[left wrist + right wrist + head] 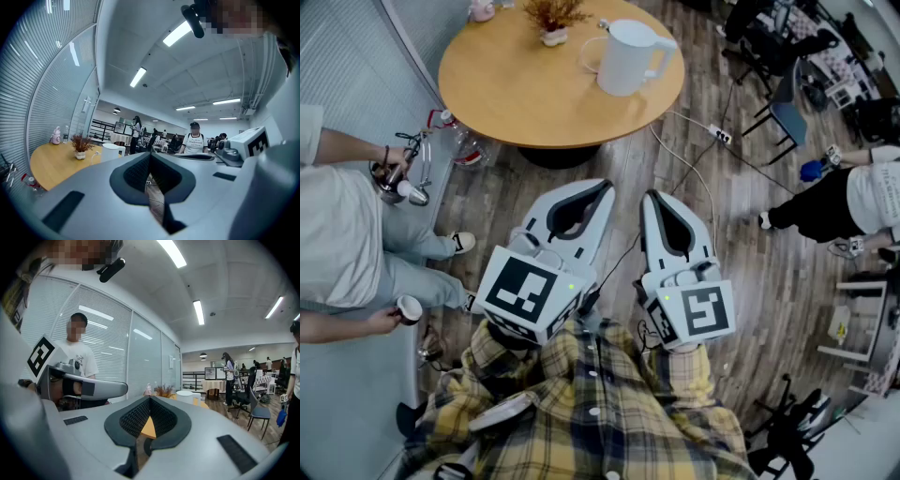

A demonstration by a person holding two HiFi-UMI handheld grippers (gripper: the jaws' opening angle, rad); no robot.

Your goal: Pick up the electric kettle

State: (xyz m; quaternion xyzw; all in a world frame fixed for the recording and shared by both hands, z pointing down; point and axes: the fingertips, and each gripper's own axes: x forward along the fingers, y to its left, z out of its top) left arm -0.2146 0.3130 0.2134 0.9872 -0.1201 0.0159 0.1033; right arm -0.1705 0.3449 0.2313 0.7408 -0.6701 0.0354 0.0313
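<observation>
- The electric kettle (630,56), white and upright, stands on the round wooden table (506,94), near the table's right edge in the head view, with its handle towards that edge.
- A white cord runs from the kettle's foot over the table's edge to a power strip (719,134) on the floor right of the table.
- A small pot of dried plants (551,21) stands on the table left of the kettle and apart from it.
- The left gripper (605,186) is held level on the near side of the table, well short of its edge; its own view shows the jaw tips together with nothing between them.
- The right gripper (652,197) hangs just beside the left one, equally far from the table, with its jaws closed and empty.
- A person in light clothes (337,234) sits left of the table and holds a small cup.
</observation>
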